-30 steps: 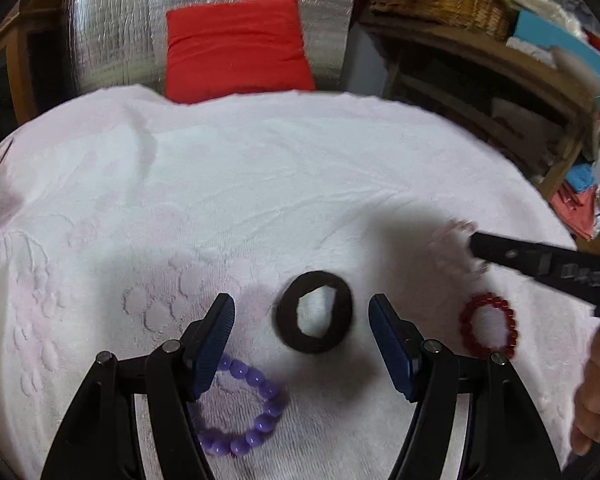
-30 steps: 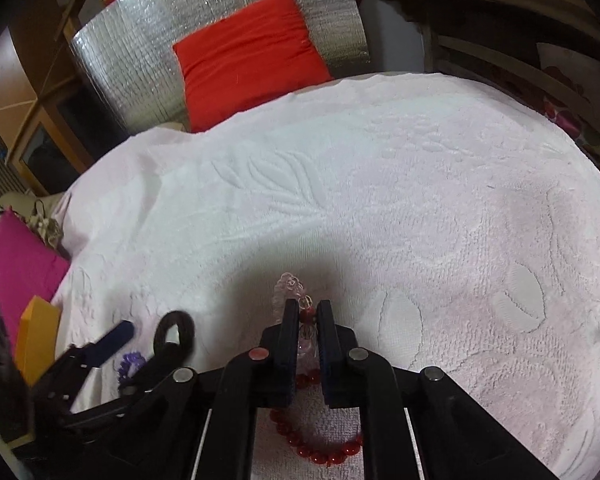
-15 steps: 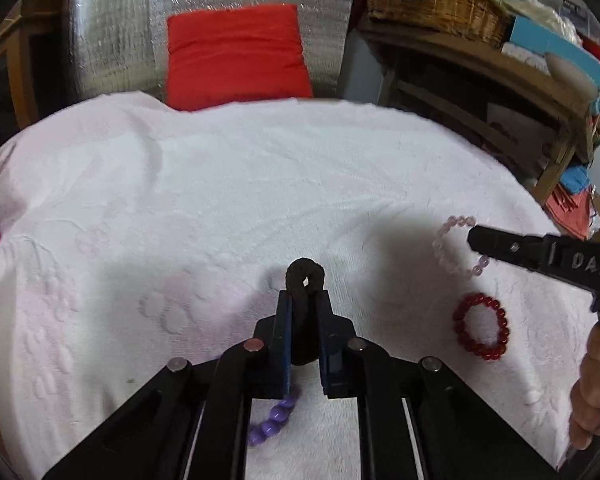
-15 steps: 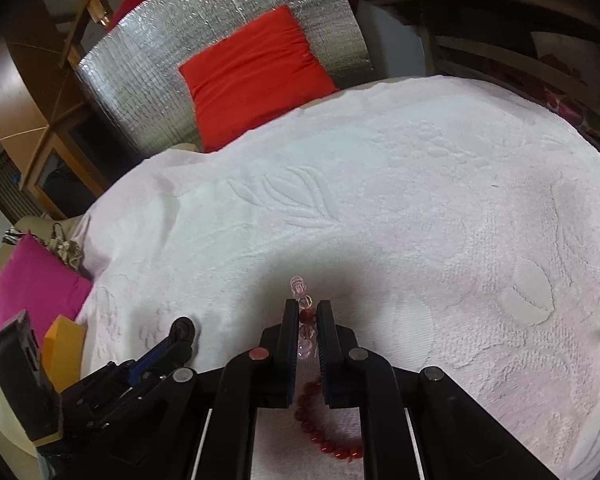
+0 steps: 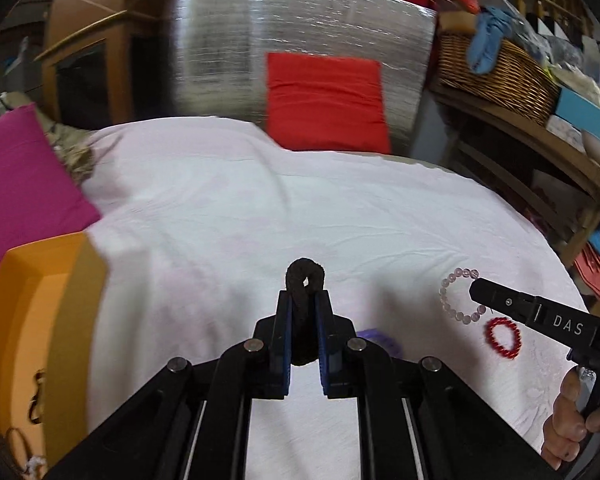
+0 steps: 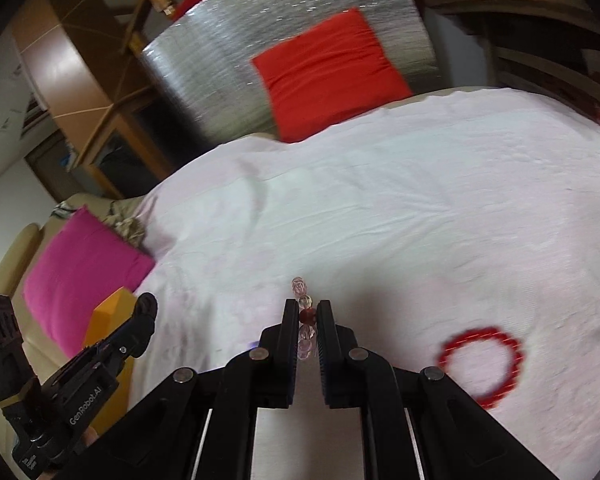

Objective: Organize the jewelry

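A red cushion [image 5: 326,102] leans against a silver foil panel [image 5: 300,28].

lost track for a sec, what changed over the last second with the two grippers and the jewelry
The left gripper closed on the black hair tie and lifted it off the white towel, toward the orange box. The right gripper, already shut on the pale pink bead bracelet, raised it too. The red bead bracelet stayed on the towel; the purple bracelet seems unmoved.

Both grippers, left [image 5: 303,300] and right [image 6: 308,312], clamped (jaws near-closed).
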`<state>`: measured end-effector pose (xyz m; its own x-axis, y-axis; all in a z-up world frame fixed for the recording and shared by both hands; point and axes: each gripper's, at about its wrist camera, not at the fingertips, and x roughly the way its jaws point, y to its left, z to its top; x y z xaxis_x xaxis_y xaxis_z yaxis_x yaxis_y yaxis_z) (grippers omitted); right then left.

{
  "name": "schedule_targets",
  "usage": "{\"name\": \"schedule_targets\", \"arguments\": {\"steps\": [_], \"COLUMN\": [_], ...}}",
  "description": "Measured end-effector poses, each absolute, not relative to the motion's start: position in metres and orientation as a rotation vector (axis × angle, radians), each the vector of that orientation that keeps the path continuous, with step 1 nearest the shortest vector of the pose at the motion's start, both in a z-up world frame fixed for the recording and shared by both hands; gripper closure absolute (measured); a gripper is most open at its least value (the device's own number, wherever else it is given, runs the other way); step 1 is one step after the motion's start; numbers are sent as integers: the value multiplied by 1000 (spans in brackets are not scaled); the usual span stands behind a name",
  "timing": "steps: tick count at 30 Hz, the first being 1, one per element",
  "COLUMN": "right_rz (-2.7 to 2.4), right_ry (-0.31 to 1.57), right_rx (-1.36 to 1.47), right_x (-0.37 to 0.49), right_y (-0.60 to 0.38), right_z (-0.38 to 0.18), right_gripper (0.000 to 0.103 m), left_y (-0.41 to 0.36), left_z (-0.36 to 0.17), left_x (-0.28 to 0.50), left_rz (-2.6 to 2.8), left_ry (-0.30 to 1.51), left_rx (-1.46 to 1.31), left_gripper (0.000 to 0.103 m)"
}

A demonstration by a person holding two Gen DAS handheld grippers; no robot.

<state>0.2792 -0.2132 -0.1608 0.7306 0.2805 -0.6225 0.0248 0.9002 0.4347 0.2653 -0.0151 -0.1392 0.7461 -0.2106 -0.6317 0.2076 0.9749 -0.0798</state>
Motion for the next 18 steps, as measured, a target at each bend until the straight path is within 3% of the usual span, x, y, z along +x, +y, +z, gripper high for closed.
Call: {"name": "schedule_targets", "arguments": {"steps": [18], "right_rz": [431], "right_ry": [756], "right_rx": [343], "right_x": [273], "right_y": [-45], "right_z": [-148], "right_gripper": [93], "left_y": [127], "left_z": [-108], "left_x": [191], "left_rz": [97], "left_ry": [589], "left_rx": [-47], "left_gripper": [92]}}
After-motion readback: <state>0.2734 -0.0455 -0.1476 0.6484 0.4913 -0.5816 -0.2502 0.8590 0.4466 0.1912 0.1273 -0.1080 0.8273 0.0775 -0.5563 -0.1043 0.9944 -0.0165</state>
